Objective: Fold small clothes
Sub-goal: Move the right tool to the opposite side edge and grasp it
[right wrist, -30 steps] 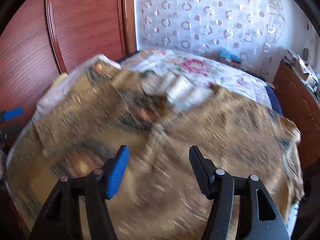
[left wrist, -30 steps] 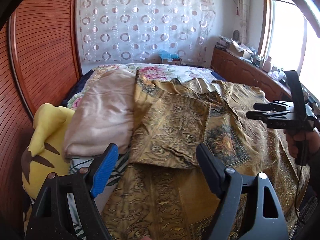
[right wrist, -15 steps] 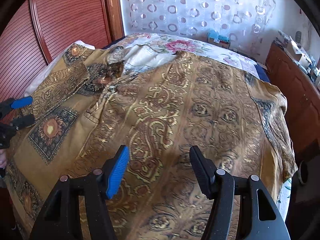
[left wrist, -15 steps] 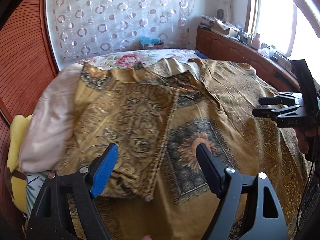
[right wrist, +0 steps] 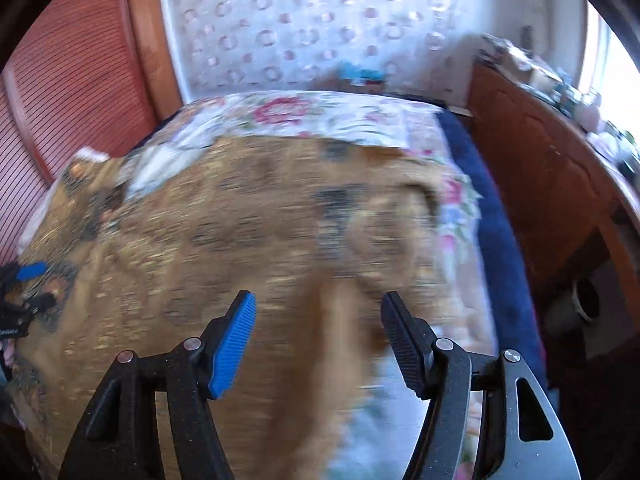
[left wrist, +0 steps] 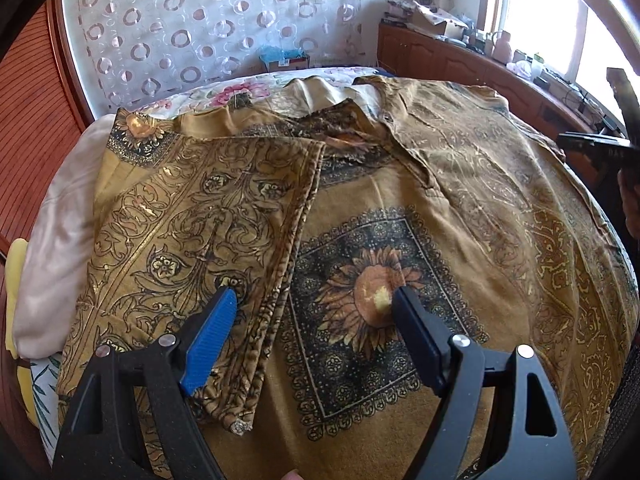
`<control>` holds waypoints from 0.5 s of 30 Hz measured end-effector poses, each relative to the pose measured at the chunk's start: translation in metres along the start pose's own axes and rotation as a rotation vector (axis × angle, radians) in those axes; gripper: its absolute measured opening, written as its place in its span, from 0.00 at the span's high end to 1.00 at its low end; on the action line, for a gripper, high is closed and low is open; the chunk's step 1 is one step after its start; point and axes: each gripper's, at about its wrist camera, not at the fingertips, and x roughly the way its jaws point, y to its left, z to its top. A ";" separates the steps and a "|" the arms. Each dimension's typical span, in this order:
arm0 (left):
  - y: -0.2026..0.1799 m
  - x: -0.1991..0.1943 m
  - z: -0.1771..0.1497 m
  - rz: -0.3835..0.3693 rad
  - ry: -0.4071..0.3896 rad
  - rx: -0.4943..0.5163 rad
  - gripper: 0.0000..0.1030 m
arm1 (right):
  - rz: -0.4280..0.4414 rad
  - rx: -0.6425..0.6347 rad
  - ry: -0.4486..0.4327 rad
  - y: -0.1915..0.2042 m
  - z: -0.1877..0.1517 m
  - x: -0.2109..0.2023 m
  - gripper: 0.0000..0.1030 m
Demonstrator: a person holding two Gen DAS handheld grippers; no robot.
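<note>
A gold-brown patterned shirt [left wrist: 460,184] lies spread over the bed, with a sunflower square [left wrist: 372,292] on its front. Its left sleeve [left wrist: 200,224] is folded over onto the body. My left gripper [left wrist: 314,312] is open and empty, just above the sleeve's edge and the sunflower. My right gripper [right wrist: 318,320] is open and empty over the shirt's right side [right wrist: 248,240], which is blurred by motion. The right gripper also shows at the right edge of the left wrist view [left wrist: 596,148].
A pink pillow [left wrist: 52,240] and a yellow plush toy [left wrist: 14,280] lie left of the shirt. A floral sheet [right wrist: 320,114] covers the bed, with its blue edge [right wrist: 492,232] at right. A wooden cabinet [right wrist: 560,184] stands right; a wooden headboard [left wrist: 28,112] is left.
My left gripper has moved in closer and lower over the folded sleeve and sunflower. My right gripper has swung right toward the shirt's right edge, blurring its view.
</note>
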 end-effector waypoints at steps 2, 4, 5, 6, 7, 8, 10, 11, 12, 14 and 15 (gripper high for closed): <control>0.000 0.001 0.001 -0.003 0.002 0.001 0.20 | -0.025 0.039 0.008 -0.025 0.000 0.001 0.40; -0.001 0.002 0.001 -0.005 0.004 0.004 0.19 | -0.045 0.084 0.018 -0.048 0.000 0.004 0.41; -0.002 0.002 0.002 -0.004 0.004 0.006 0.18 | -0.047 0.110 0.022 -0.059 -0.001 0.006 0.42; -0.002 0.002 0.002 -0.005 0.005 0.007 0.17 | -0.040 0.139 0.028 -0.068 -0.001 0.007 0.43; -0.003 0.003 0.003 -0.005 0.006 0.008 0.17 | -0.027 0.168 0.034 -0.076 -0.002 0.009 0.43; -0.003 0.003 0.003 -0.005 0.006 0.008 0.17 | -0.011 0.198 0.041 -0.083 -0.004 0.010 0.44; -0.003 0.004 0.004 -0.005 0.006 0.008 0.17 | 0.015 0.242 0.047 -0.088 -0.002 0.012 0.44; -0.003 0.004 0.004 -0.005 0.006 0.007 0.17 | 0.033 0.261 0.048 -0.090 -0.004 0.013 0.44; -0.003 0.004 0.004 -0.005 0.006 0.007 0.17 | 0.052 0.275 0.049 -0.093 -0.004 0.016 0.44; -0.003 0.004 0.004 -0.006 0.006 0.007 0.17 | 0.085 0.297 0.059 -0.095 -0.004 0.021 0.44; -0.003 0.004 0.004 -0.006 0.007 0.008 0.16 | 0.090 0.302 0.066 -0.097 -0.001 0.025 0.46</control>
